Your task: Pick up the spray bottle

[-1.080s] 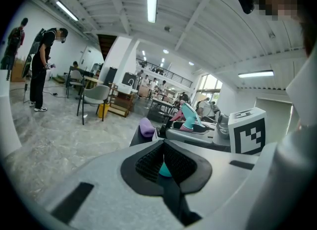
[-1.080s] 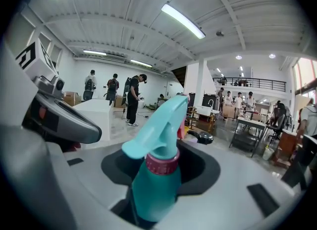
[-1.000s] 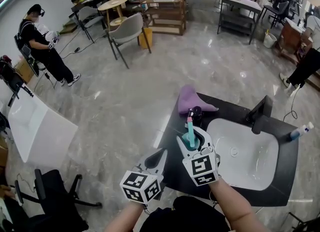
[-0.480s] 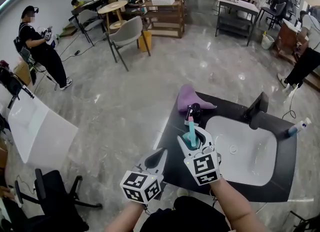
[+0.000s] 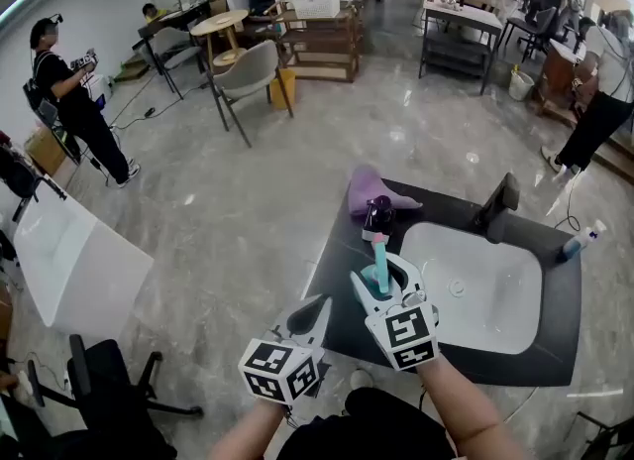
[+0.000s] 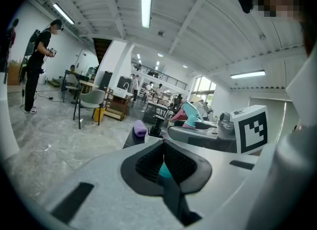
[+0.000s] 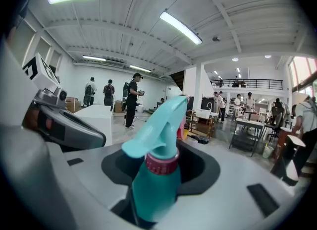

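Note:
The teal spray bottle (image 5: 380,265) with a pink collar stands upright between the jaws of my right gripper (image 5: 382,282), which is shut on its body (image 7: 154,177). It hangs over the left end of the black sink counter (image 5: 342,250). My left gripper (image 5: 313,309) is beside it on the left, off the counter's edge, with its jaws shut and nothing in them (image 6: 163,160). The left gripper view shows the bottle's nozzle (image 6: 190,115) sticking up from the right gripper (image 6: 198,135).
A white basin (image 5: 475,289) fills the counter, with a dark tap (image 5: 498,200) behind it. A purple cloth (image 5: 369,190) and a black bottle (image 5: 377,215) sit at the far left corner, another spray bottle (image 5: 580,240) at the right. People, chairs and tables stand farther off.
Both grippers have drawn back toward me together. The held spray bottle now sits apart from the black bottle that it overlapped before. The grip is unchanged.

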